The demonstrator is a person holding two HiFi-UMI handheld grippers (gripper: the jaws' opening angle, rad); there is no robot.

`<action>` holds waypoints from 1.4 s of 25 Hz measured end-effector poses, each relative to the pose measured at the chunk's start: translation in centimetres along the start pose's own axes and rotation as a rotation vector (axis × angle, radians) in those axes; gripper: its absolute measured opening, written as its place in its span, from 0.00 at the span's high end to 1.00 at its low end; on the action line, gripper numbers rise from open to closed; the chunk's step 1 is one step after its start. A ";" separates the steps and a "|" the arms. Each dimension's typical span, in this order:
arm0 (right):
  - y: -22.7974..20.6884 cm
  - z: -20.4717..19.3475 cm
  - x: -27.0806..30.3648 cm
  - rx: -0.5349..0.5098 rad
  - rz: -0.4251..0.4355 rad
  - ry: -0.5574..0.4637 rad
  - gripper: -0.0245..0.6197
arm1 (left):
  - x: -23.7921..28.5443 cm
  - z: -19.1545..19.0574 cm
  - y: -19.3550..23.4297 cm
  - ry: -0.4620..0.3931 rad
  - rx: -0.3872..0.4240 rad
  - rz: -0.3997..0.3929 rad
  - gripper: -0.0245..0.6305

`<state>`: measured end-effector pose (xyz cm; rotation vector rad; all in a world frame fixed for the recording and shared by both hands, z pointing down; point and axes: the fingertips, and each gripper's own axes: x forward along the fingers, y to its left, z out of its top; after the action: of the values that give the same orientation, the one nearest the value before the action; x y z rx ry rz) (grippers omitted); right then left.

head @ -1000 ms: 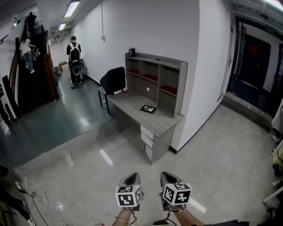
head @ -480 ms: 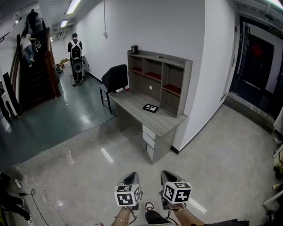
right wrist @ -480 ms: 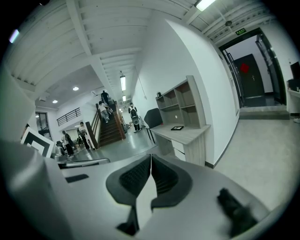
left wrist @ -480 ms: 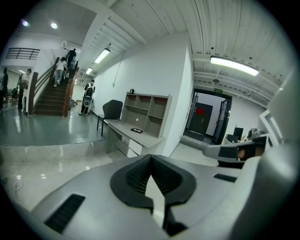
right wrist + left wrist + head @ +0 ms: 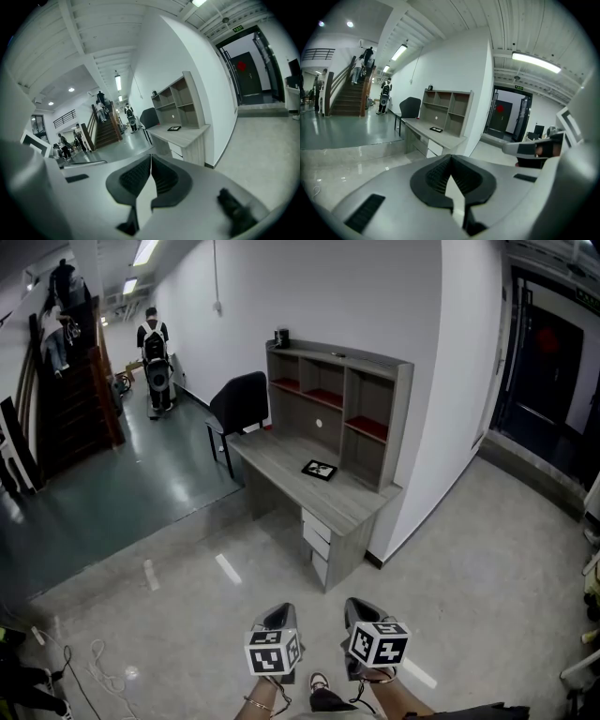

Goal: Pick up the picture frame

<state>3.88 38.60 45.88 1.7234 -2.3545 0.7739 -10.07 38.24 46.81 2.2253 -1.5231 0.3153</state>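
A small dark picture frame [image 5: 320,469] lies flat on a grey wooden desk [image 5: 281,460] with a shelf hutch [image 5: 339,404], against the white wall. It also shows far off as the frame [image 5: 436,129] in the left gripper view and the frame [image 5: 174,128] in the right gripper view. My left gripper [image 5: 280,617] and right gripper [image 5: 357,612] hang side by side low in the head view, several steps short of the desk. Both have their jaws closed together with nothing between them, as the left gripper [image 5: 451,157] and right gripper [image 5: 151,157] show up close.
A black chair [image 5: 239,407] stands at the desk's far end. Drawers [image 5: 317,542] face me at the near end. A person with a backpack [image 5: 155,352] stands down the corridor by a staircase [image 5: 70,399]. Cables [image 5: 103,667] lie on the floor at left. A dark doorway [image 5: 548,371] is at right.
Both grippers and the head have advanced toward the desk, which now sits slightly nearer and larger. The jaws stayed closed.
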 end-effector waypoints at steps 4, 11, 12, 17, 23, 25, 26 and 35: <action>-0.6 1.9 2.7 -0.002 0.007 -0.005 0.91 | 2.5 1.6 0.8 -0.001 0.000 0.002 0.94; -1.4 4.1 6.8 -0.003 0.018 0.008 0.91 | 6.2 3.7 2.4 0.006 -0.013 0.011 0.94; -1.7 4.3 7.3 -0.002 0.018 0.011 0.91 | 6.7 3.9 2.5 0.008 -0.015 0.012 0.94; -2.7 5.7 9.7 0.000 0.022 0.022 0.91 | 9.3 5.2 2.9 0.015 -0.017 0.013 0.94; -4.4 7.8 12.8 0.000 0.020 0.021 0.91 | 12.6 7.1 3.4 0.012 -0.004 0.010 0.94; -4.6 8.7 13.8 -0.003 0.026 0.018 0.91 | 13.5 7.9 3.7 0.009 -0.002 0.016 0.94; -4.7 9.2 14.4 -0.007 0.032 0.017 0.91 | 14.1 8.3 3.9 0.007 -0.002 0.020 0.94; -6.2 12.3 18.5 -0.023 0.057 0.004 0.91 | 18.5 11.3 4.4 -0.016 0.012 0.027 0.94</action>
<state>5.61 15.63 44.46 1.6520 -2.4096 0.7550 -7.80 16.30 45.44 2.2230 -1.5641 0.3163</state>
